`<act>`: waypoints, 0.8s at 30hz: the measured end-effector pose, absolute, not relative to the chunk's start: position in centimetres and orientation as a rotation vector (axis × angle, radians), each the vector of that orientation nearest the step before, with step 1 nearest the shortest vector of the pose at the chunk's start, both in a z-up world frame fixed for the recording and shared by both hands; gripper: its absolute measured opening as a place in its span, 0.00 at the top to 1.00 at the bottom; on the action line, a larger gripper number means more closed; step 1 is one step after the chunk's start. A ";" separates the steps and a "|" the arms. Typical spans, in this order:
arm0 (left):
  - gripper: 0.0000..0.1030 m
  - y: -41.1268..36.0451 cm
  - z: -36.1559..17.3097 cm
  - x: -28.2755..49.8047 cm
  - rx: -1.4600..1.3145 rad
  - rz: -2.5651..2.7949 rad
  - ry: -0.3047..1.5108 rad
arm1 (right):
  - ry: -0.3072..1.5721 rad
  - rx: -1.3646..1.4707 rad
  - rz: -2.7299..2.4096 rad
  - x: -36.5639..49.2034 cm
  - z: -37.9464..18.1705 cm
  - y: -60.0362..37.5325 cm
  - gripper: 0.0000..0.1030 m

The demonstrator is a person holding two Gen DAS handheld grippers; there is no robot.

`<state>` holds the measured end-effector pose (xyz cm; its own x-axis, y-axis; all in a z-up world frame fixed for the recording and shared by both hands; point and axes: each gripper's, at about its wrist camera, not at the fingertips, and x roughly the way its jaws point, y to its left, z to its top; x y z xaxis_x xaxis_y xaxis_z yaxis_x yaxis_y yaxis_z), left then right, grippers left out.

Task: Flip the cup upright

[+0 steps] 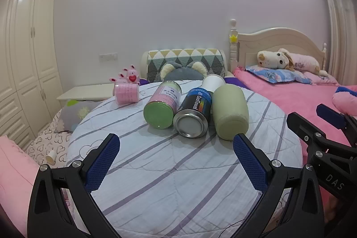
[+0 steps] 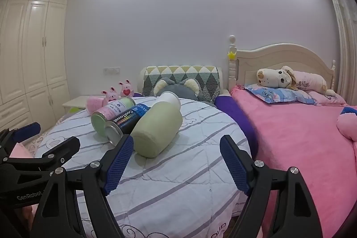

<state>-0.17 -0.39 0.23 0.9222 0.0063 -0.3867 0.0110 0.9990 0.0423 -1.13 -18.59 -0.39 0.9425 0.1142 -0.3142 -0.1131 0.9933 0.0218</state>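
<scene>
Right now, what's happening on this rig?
A person holds two grippers over a round table with a striped white cloth. Both the left gripper and the right gripper are open and hold nothing. Lying on their sides in a row are a pink can with a green base, a dark blue CoolTowel can and a pale green cylindrical cup. A white paper cup sits behind them. Nothing is gripped yet; the green cup is nearest the right gripper.
</scene>
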 end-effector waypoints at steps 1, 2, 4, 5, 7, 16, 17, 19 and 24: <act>0.00 -0.3 0.3 -0.2 0.045 -0.002 0.395 | 0.321 0.004 0.116 -1.1 -0.4 -18.7 0.21; 0.00 -0.3 0.3 -0.2 0.046 -0.003 0.394 | 0.321 0.003 0.114 -1.1 -0.4 -18.7 0.21; 0.00 -0.3 0.3 -0.3 0.043 -0.004 0.394 | 0.322 0.003 0.116 -1.1 -0.5 -18.7 0.21; 0.00 -0.3 0.4 -0.3 0.043 -0.004 0.394 | 0.322 0.004 0.117 -1.1 -0.6 -18.8 0.21; 0.00 -0.3 0.4 -0.4 0.045 -0.002 0.396 | 0.328 -0.002 0.116 -1.1 -0.6 -18.7 0.21; 0.00 -0.2 0.3 -0.2 0.052 0.003 0.403 | 0.341 -0.008 0.119 -1.0 -0.7 -18.3 0.21; 0.00 -0.2 0.2 -0.2 0.050 0.001 0.404 | 0.341 -0.007 0.122 -1.0 -0.7 -18.4 0.21; 0.00 -0.2 0.1 -0.1 0.046 -0.004 0.407 | 0.341 -0.008 0.121 -0.9 -0.7 -18.3 0.21; 0.00 0.0 -0.1 0.0 0.046 0.000 0.410 | 0.346 -0.007 0.119 -0.9 -0.7 -18.3 0.21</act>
<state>0.01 -0.04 -0.11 0.9172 0.0098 -0.3984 0.0090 0.9989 0.0452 -0.91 -18.32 -0.71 0.9337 0.1150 -0.3390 -0.1175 0.9930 0.0134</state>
